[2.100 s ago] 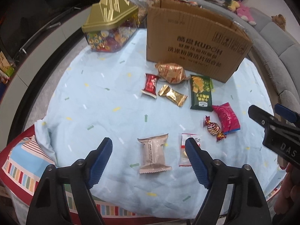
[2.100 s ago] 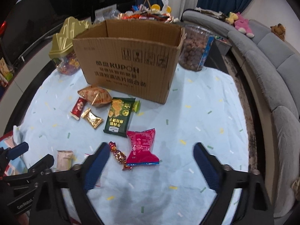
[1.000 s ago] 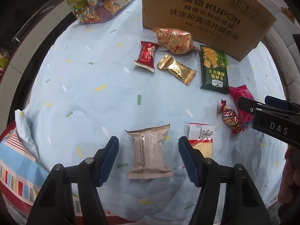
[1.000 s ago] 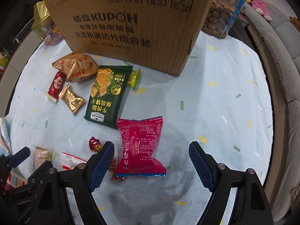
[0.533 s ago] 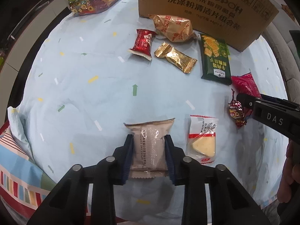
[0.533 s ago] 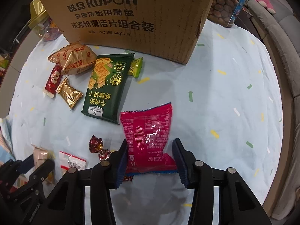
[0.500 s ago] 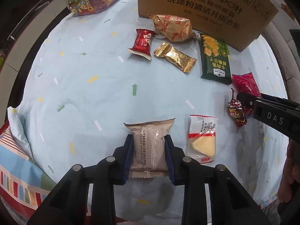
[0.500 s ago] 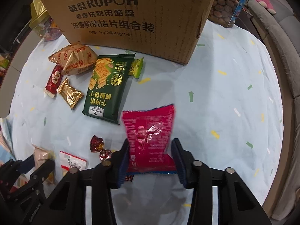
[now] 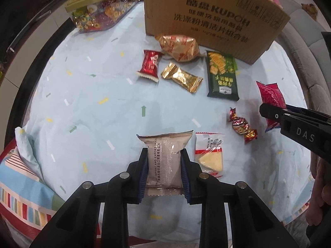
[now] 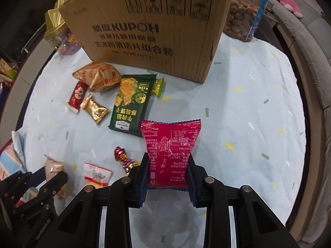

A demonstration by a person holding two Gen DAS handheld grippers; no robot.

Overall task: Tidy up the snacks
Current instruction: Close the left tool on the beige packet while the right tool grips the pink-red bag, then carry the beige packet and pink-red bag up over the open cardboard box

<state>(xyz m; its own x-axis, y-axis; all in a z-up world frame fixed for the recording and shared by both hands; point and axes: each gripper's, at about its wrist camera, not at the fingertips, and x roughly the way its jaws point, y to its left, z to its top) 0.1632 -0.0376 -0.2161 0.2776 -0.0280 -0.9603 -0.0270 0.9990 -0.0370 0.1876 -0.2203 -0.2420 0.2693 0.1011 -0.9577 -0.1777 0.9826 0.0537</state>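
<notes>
Both grippers were clamped on snacks and their jaws were closing. On the left gripper (image 9: 164, 170) the blue pads pressed both sides of a beige packet (image 9: 164, 161) that pointed away from the camera over the pale blue cloth (image 9: 93, 107). On the right gripper (image 10: 168, 172) the pads squeezed the lower half of a pink packet (image 10: 170, 146), whose top end stood free above the cloth (image 10: 248, 103).

Just right of the beige packet lay a clear wrapper with a red stripe (image 9: 210, 155), and beyond it a foil-wrapped candy (image 9: 242, 125). Farther off lay a green cracker pack (image 9: 222, 75), a gold wrapper (image 9: 182, 77), a small red wrapper (image 9: 150, 65) and a puffy orange-gold bag (image 9: 179, 47); the bag sat just in front of the cardboard box (image 9: 213, 20). A small yellow-green packet (image 10: 158, 86) peeked out from behind the cracker pack. Left of the box stood a clear candy tub with a gold lid (image 9: 99, 10), and to the box's right a clear jar of brown balls (image 10: 242, 18). A grey sofa (image 10: 310, 31) curved along the right edge.
</notes>
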